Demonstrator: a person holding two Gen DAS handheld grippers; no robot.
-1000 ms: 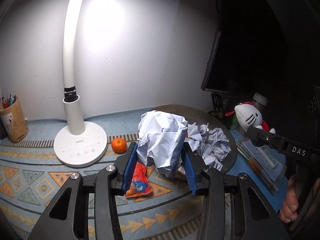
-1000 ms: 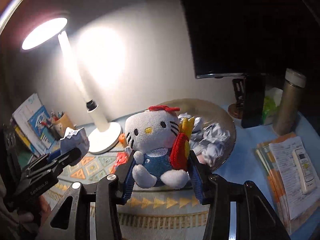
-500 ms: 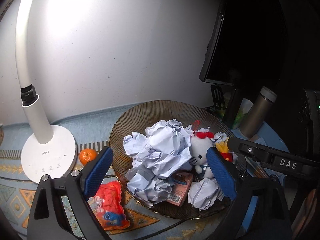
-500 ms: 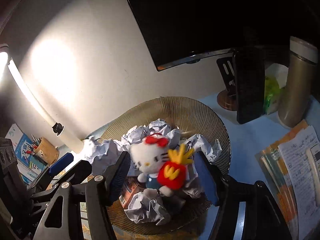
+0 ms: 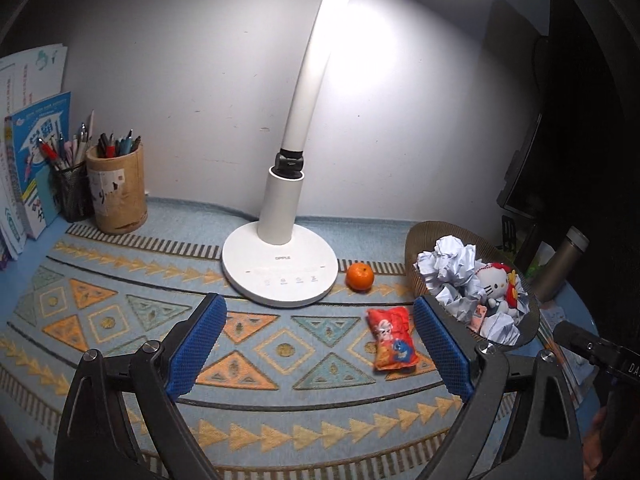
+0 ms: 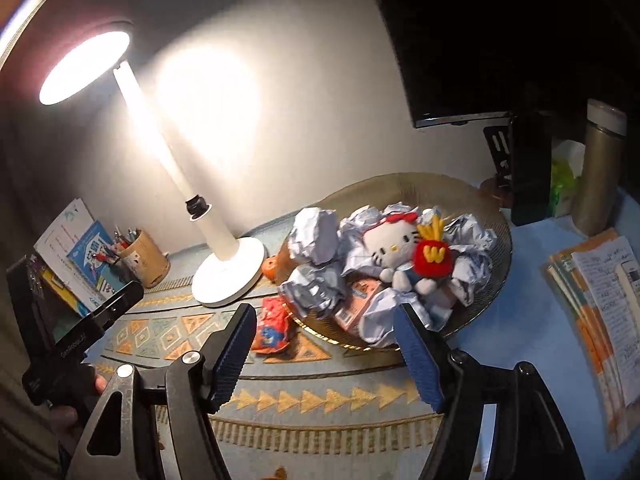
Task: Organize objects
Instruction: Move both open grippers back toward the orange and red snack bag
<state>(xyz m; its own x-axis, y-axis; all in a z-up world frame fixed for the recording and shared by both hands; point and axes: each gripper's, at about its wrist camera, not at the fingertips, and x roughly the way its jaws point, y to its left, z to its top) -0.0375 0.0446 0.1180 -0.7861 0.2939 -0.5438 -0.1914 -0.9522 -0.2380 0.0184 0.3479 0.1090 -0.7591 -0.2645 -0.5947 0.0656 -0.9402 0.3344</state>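
A round wicker basket (image 6: 496,216) (image 5: 416,240) holds several crumpled paper balls (image 6: 316,232) (image 5: 452,256), a small pink box (image 6: 352,300) and a white cat plush (image 6: 400,244) (image 5: 494,284) with a red fries pouch. A red snack packet (image 5: 392,338) (image 6: 272,324) lies on the patterned mat left of the basket. A mandarin (image 5: 360,277) sits between the lamp base and the basket. My left gripper (image 5: 320,344) is open and empty above the mat. My right gripper (image 6: 324,352) is open and empty in front of the basket.
A white desk lamp (image 5: 280,268) (image 6: 228,272) stands mid-mat. A pen cup (image 5: 116,192), a mesh pen holder (image 5: 74,196) and books (image 5: 28,168) are at the left. A monitor (image 6: 500,40), a metal flask (image 6: 600,168) and papers (image 6: 600,292) are at the right.
Both grippers opened and dropped their loads into the basket: the paper ball from the left, the plush from the right. Both then pulled back, the left swinging leftward toward the lamp.
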